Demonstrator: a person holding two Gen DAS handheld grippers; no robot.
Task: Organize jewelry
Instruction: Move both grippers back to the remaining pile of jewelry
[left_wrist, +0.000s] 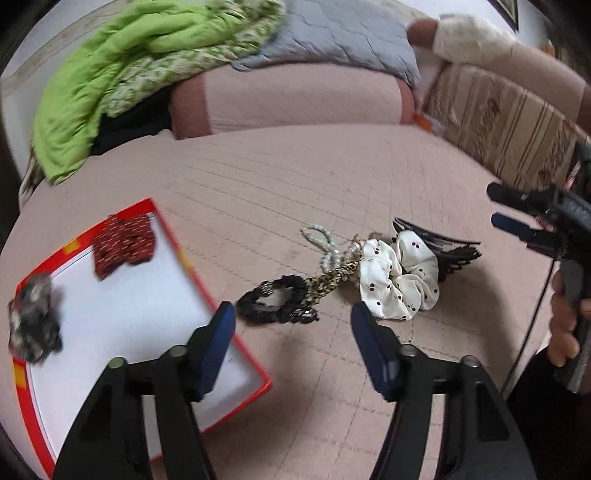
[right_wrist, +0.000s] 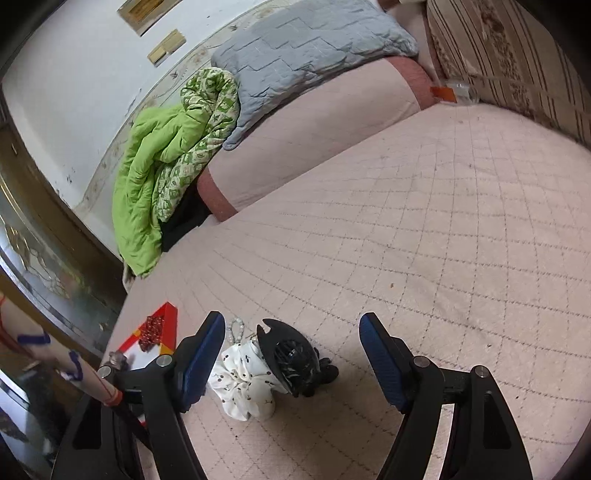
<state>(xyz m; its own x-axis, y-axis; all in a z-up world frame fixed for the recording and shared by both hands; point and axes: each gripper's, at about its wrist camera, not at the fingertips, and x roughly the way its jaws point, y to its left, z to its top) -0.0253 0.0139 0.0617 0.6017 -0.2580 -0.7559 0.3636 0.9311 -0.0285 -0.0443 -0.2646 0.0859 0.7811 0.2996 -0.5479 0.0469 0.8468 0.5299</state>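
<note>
A red-rimmed box (left_wrist: 192, 269) with a white floor lies on the pink quilt at left; it holds a red scrunchie (left_wrist: 123, 243) and a grey fuzzy scrunchie (left_wrist: 33, 321). A heap lies to its right: a black scrunchie (left_wrist: 275, 301), a leopard-print tie (left_wrist: 332, 278), a pale bead bracelet (left_wrist: 321, 243), a white cherry-print scrunchie (left_wrist: 395, 284) and a black claw clip (left_wrist: 447, 251). My left gripper (left_wrist: 291, 317) is open just above the black scrunchie. My right gripper (right_wrist: 291, 328) is open above the claw clip (right_wrist: 291, 358) and white scrunchie (right_wrist: 243, 380); it also shows in the left wrist view (left_wrist: 495, 206).
A long pink bolster (left_wrist: 291, 99), a grey quilted pillow (left_wrist: 343, 33) and a green blanket (left_wrist: 122, 74) lie at the bed's far end. A striped cushion (left_wrist: 509, 122) stands at the right. A small orange item (right_wrist: 443, 93) lies by the bolster's end.
</note>
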